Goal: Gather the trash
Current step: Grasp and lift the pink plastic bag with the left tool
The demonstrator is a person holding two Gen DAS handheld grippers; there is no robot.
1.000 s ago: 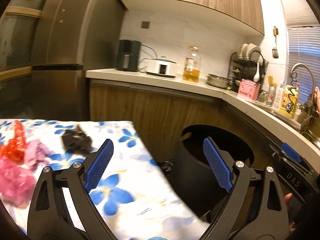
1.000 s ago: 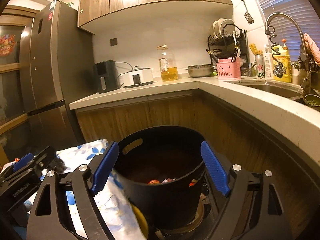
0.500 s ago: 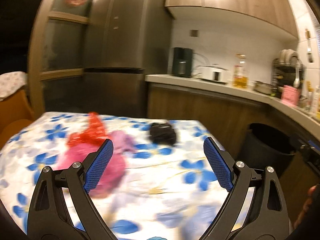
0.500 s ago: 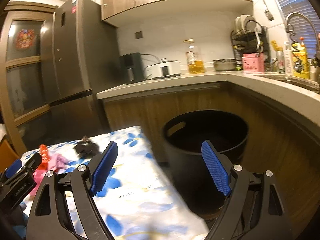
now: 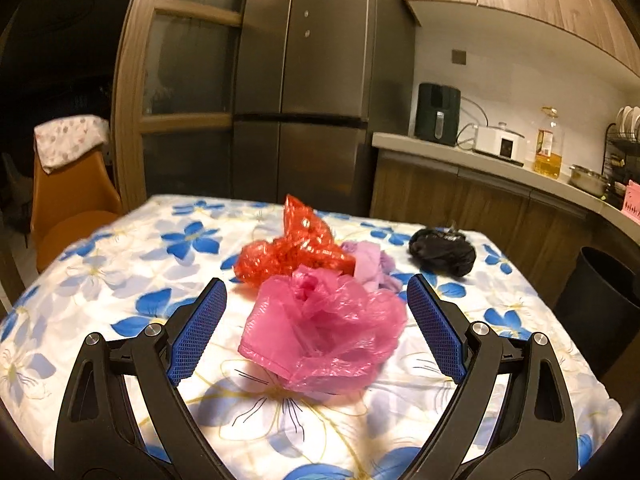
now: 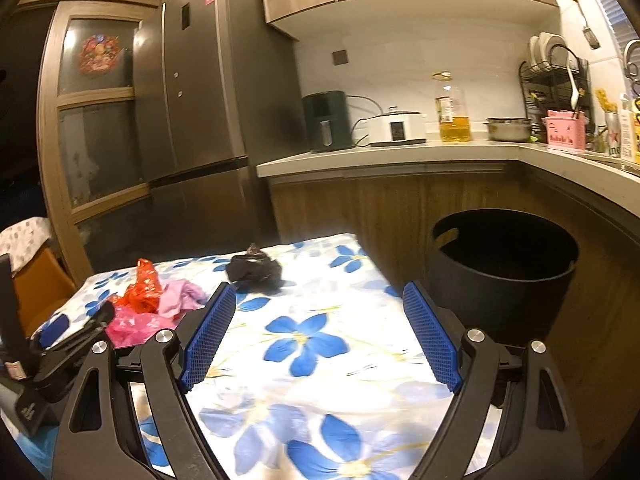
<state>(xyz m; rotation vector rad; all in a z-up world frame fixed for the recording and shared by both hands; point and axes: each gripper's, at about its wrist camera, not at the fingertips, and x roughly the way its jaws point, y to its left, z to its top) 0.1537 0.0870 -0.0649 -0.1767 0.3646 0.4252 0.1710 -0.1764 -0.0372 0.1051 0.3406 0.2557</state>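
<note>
Pink bag [image 5: 324, 328] dead ahead between wide-spread left gripper [image 5: 316, 330] jaws; right gripper [image 6: 318, 334] also wide, empty, farther off.

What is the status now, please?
Left gripper open, pink bag between its fingers, not gripped. Right gripper open, empty. Red bag and black bag on table. Path clear.

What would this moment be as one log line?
left hand-held gripper: open, framing pink bag | right hand-held gripper: open, empty | black bin: beside table
</note>
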